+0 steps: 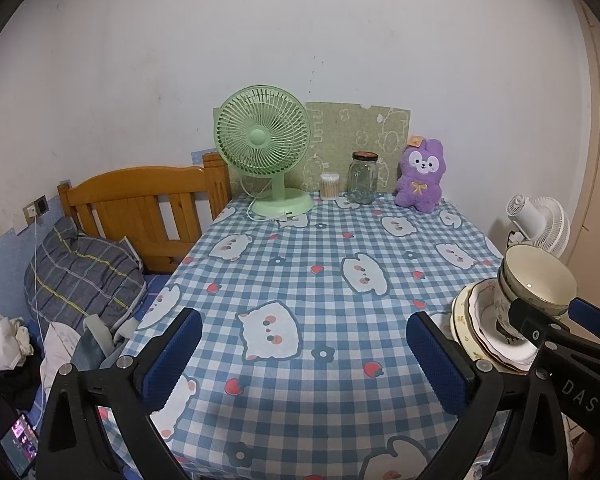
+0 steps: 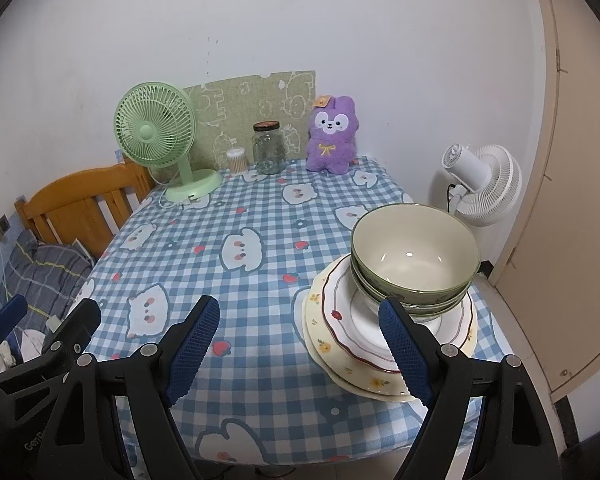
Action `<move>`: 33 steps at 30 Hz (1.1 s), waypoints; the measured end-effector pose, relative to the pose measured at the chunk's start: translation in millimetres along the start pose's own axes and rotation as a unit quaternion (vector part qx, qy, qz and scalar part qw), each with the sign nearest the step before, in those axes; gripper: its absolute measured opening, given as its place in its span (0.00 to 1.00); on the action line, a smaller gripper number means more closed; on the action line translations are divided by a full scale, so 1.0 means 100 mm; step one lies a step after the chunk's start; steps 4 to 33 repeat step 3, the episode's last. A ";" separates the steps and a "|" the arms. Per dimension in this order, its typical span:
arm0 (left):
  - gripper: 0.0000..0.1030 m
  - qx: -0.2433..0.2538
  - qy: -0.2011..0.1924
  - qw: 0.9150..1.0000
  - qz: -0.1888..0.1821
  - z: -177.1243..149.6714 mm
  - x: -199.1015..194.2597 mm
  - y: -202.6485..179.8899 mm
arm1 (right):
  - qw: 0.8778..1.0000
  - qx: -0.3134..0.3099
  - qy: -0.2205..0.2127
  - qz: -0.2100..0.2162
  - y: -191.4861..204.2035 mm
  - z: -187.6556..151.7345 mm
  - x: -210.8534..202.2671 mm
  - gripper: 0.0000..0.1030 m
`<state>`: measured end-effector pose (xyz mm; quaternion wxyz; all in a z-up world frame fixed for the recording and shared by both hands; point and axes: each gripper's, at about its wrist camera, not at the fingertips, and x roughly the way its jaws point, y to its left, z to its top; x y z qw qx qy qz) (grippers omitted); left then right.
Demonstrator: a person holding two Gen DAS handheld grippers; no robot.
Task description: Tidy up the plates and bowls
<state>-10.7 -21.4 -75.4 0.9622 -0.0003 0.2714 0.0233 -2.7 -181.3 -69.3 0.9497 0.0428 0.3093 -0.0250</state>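
Nested green bowls sit on a white red-rimmed plate, which lies on a yellow floral plate, at the near right corner of the checked table. My right gripper is open with only cloth between its fingers. Its right finger overlaps the front of the stack; I cannot tell if they touch. My left gripper is open over bare cloth, left of the stack. In the left wrist view the bowls and plates stand at the right edge, behind the right gripper.
Along the back of the table stand a green fan, a cotton swab tub, a glass jar and a purple plush. A white fan is off the right side. A wooden bed frame adjoins the left edge.
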 end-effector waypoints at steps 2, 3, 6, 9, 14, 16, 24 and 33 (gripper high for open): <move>1.00 0.000 0.002 1.000 0.000 0.00 0.01 0.00 | 1.000 0.001 0.003 -0.001 0.01 0.02 0.02 0.82; 1.00 0.000 0.002 1.000 -0.001 0.00 0.01 0.01 | 1.000 0.001 0.004 -0.001 0.02 0.03 0.03 0.82; 1.00 0.000 0.002 1.000 -0.001 0.00 0.01 0.01 | 1.000 0.001 0.004 -0.001 0.02 0.03 0.03 0.82; 1.00 0.000 0.002 1.000 -0.001 0.00 0.01 0.01 | 1.000 0.001 0.004 -0.001 0.02 0.03 0.03 0.82; 1.00 0.000 0.002 1.000 -0.001 0.00 0.01 0.01 | 1.000 0.001 0.004 -0.001 0.02 0.03 0.03 0.82; 1.00 0.000 0.002 1.000 -0.001 0.00 0.01 0.01 | 1.000 0.001 0.004 -0.001 0.02 0.03 0.03 0.82; 1.00 0.000 0.002 1.000 -0.001 0.00 0.01 0.01 | 1.000 0.001 0.004 -0.001 0.02 0.03 0.03 0.82; 1.00 0.000 0.002 1.000 -0.001 0.00 0.01 0.01 | 1.000 0.001 0.004 -0.001 0.02 0.03 0.03 0.82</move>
